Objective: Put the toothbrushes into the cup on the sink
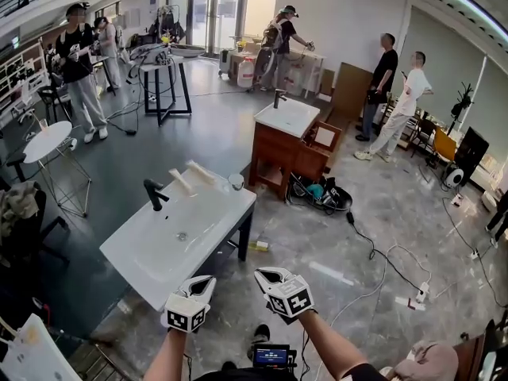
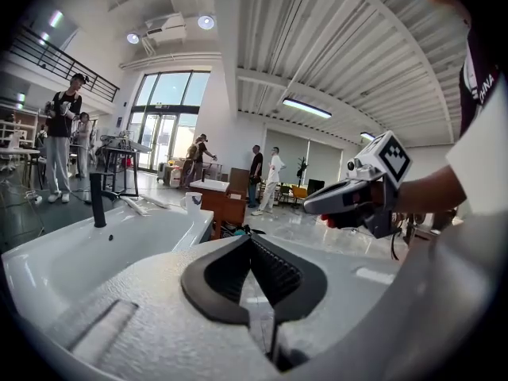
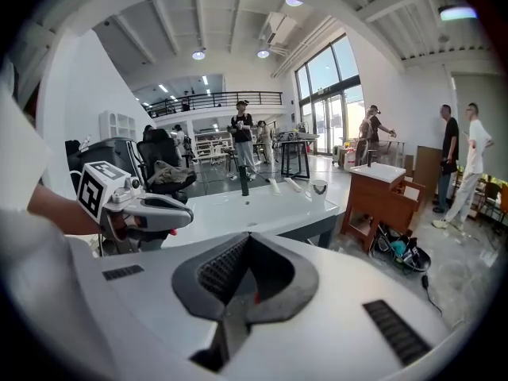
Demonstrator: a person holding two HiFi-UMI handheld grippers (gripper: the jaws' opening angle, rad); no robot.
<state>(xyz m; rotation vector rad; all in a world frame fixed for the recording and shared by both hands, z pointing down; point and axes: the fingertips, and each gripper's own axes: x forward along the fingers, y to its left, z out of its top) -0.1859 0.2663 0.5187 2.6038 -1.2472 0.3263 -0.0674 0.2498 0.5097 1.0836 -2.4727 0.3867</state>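
Left tool (image 1: 205,281) and right tool (image 1: 263,275) closed, empty
Both hang near the white rectangular sink's (image 1: 143,254) front edge; two white toothbrushes (image 1: 200,172) lie on its back rim, between black tap (image 1: 154,194) and white cup (image 1: 236,181)

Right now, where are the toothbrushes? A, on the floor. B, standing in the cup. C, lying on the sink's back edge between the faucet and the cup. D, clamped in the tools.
C: both toothbrushes lie flat on the back edge of the sink, between the black faucet and the cup; the left tool and right tool are shut on nothing.
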